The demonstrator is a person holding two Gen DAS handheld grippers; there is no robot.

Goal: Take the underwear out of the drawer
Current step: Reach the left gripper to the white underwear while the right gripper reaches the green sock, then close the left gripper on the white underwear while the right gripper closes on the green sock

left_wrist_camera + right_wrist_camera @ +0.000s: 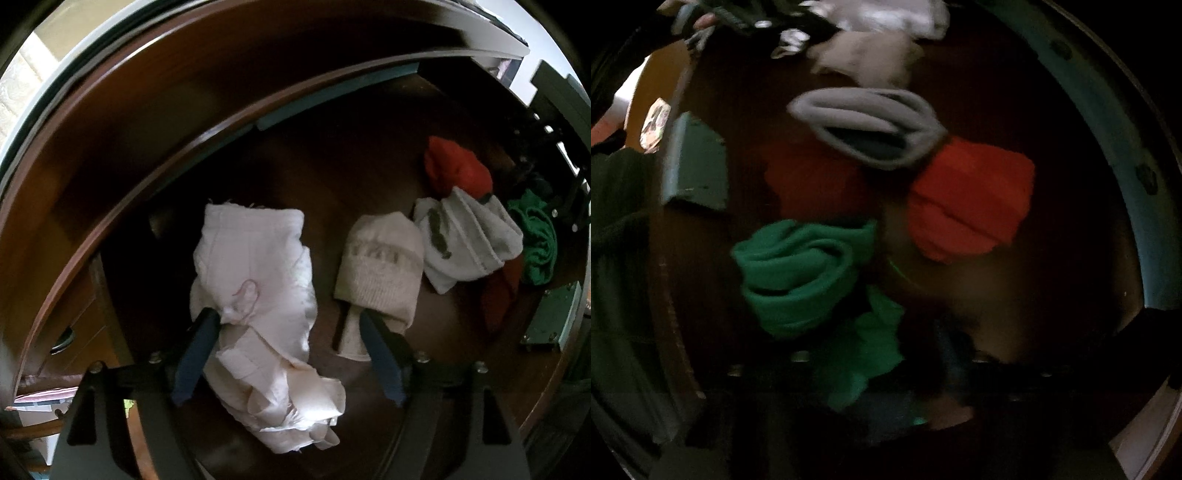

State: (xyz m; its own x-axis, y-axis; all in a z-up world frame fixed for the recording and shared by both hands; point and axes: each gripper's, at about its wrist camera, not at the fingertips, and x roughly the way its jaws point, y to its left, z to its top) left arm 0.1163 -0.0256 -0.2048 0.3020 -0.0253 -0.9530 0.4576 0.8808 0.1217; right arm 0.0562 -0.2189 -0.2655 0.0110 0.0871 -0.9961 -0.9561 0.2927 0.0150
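Note:
In the left wrist view my left gripper (pixel 286 321) is open over the open dark wooden drawer (pixel 155 155). Pale pink underwear (pixel 255 280) lies between its blue fingers (pixel 195 350), against the left one. A cream sock (pixel 380 266) lies by the right finger. The right gripper's body (pixel 561 155) shows at the drawer's right end. In the blurred, dark right wrist view the right gripper (pixel 882 354) is low over green underwear (pixel 809 273); its fingers (pixel 955 354) are barely visible.
Red underwear (pixel 971 199), a grey-and-white garment (pixel 871 125) and the green piece (pixel 535 236) lie bunched at the drawer's right end. The grey-white garment (pixel 465 236) and red one (pixel 458 166) also show in the left view. The drawer's rim (pixel 1108 155) curves round.

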